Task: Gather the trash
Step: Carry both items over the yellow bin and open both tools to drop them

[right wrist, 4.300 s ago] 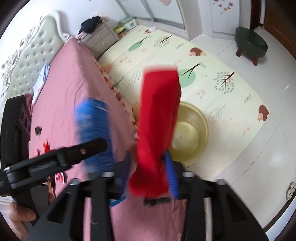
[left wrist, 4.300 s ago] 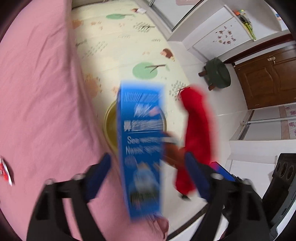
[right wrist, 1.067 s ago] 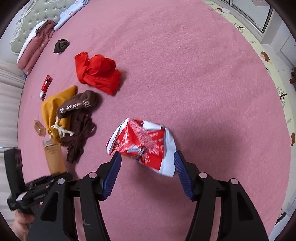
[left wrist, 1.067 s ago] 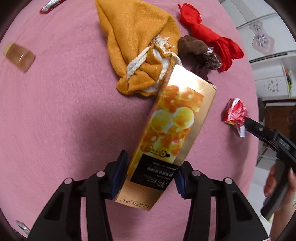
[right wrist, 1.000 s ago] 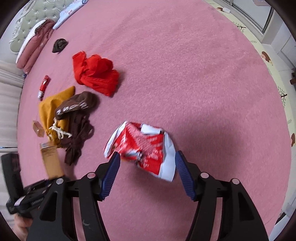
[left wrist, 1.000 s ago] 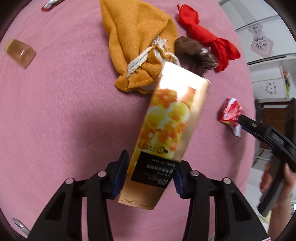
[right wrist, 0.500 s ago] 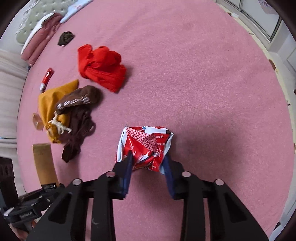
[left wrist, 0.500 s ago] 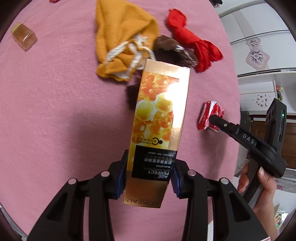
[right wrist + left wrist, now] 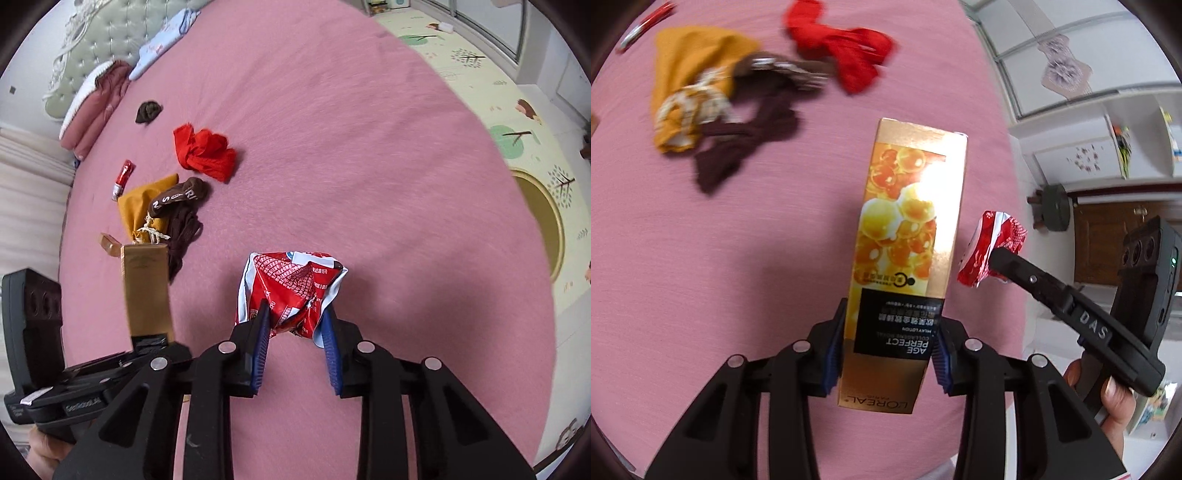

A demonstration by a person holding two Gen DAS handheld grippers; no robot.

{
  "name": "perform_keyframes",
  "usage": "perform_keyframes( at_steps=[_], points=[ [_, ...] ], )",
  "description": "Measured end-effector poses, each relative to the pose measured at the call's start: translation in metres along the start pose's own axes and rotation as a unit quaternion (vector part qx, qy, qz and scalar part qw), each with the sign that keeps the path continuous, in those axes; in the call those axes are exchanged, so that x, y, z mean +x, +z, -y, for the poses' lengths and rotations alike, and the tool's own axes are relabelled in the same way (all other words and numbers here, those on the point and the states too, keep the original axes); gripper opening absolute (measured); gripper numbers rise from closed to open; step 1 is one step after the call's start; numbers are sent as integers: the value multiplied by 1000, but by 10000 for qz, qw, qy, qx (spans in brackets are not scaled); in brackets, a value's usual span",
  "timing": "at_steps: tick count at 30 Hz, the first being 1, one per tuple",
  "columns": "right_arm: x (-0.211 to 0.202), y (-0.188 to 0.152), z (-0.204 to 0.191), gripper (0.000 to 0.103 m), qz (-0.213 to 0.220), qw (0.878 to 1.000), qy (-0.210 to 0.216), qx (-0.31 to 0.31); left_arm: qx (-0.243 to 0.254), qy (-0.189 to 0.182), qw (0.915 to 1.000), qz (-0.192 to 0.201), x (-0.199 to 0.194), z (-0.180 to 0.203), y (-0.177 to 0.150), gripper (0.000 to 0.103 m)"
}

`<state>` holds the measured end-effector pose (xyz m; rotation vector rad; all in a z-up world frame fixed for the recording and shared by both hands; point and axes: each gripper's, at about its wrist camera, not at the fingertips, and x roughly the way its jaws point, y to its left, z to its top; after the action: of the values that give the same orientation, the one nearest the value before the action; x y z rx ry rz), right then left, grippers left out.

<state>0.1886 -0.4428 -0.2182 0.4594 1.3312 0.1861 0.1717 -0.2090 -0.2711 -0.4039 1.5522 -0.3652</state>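
Above a bed spread with a fuzzy pink blanket (image 9: pixel 369 155), the left gripper (image 9: pixel 886 350) has its blue ribbed fingers (image 9: pixel 833 354) clenched on a tall glossy gold cardboard carton (image 9: pixel 905 251), while the right gripper (image 9: pixel 295 350) pinches a crumpled red-and-white foil wrapper (image 9: pixel 291 291), both held clear of the bed. Limp red (image 9: pixel 203 153), brown (image 9: pixel 181 218) and mustard (image 9: pixel 142 206) cloths lie heaped toward the headboard; open blanket stretches to the rounded edge beside a patterned floor mat (image 9: pixel 517 110).

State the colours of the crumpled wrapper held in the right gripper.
The crumpled wrapper is red with white print and pale edges, clearest in the right wrist view.
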Motion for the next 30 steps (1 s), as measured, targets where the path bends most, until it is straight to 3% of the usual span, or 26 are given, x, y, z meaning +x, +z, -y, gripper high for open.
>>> perform_keyframes(
  at_steps=[12, 21, 30],
  points=[
    [-88, -20, 110, 27, 458, 9976, -195, 481, 834, -162, 9958, -327, 61, 158, -10, 40],
    [-128, -24, 196, 27, 586, 9940, -413, 821, 1346, -316, 9885, -616, 113, 236, -9, 40],
    [-137, -9, 261, 27, 604, 9896, -639, 1135, 1812, -307, 9790, -880, 160, 304, 7, 40]
  ],
)
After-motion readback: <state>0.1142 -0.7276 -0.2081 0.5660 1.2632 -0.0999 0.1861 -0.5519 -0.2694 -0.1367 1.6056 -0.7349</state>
